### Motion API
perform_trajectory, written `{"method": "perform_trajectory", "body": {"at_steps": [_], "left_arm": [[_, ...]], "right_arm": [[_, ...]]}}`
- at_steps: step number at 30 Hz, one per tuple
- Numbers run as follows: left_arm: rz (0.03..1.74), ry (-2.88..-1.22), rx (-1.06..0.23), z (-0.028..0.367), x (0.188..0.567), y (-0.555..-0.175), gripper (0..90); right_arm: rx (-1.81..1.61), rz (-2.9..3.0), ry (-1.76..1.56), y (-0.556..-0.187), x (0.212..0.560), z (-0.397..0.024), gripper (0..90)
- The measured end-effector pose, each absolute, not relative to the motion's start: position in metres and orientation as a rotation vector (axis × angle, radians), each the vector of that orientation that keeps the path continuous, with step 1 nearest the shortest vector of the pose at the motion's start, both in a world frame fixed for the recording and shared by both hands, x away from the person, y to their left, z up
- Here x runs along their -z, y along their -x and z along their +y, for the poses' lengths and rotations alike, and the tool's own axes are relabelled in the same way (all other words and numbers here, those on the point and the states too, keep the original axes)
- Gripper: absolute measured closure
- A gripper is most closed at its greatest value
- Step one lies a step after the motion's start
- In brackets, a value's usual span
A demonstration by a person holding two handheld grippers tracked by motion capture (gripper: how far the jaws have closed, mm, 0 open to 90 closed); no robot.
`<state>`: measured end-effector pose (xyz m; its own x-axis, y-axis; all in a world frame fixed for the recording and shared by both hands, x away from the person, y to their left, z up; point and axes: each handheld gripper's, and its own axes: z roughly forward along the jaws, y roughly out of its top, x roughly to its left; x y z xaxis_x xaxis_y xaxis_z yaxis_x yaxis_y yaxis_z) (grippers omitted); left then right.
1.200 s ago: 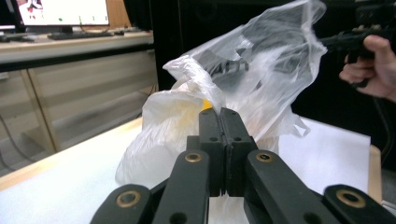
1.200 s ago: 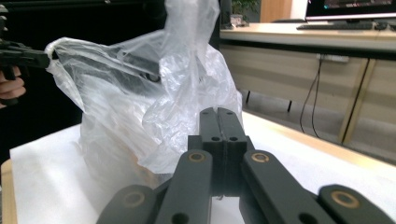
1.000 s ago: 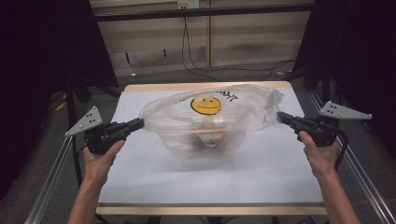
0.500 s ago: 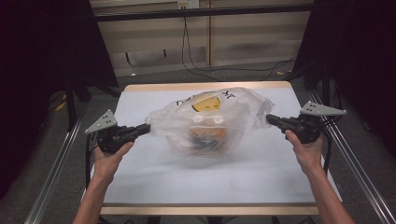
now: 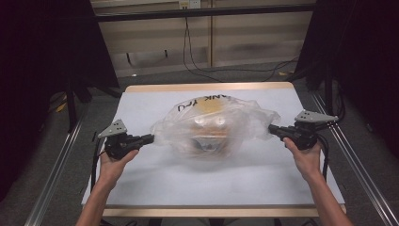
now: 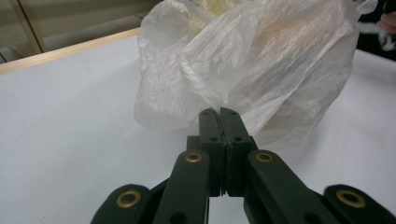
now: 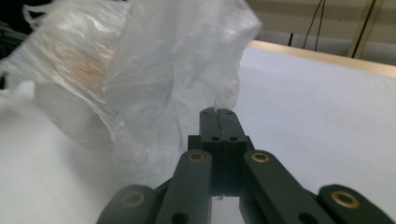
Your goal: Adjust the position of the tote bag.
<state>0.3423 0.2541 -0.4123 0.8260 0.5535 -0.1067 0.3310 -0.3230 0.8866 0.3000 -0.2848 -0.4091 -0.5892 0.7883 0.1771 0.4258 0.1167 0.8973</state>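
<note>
The left hand-held gripper and right hand-held gripper are each clamped on one bag; the surface around it is bare.

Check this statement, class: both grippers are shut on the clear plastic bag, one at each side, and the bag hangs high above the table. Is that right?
Not quite. The plastic bag does not hang high; its bottom rests on the table, as the high view shows. The rest stands: the left gripper and the right gripper each have their jaws shut on a side of the bag.
</note>
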Motion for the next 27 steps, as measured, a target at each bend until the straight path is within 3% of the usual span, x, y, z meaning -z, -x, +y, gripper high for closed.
{"method": "perform_trajectory", "body": {"at_steps": [27], "left_arm": [[0.664, -2.249, -0.209, 0.225, 0.472, -0.351, 89.4]], "right_arm": [[-1.151, 2.284, -1.263, -0.322, 0.467, -0.272, 90.0]]}}
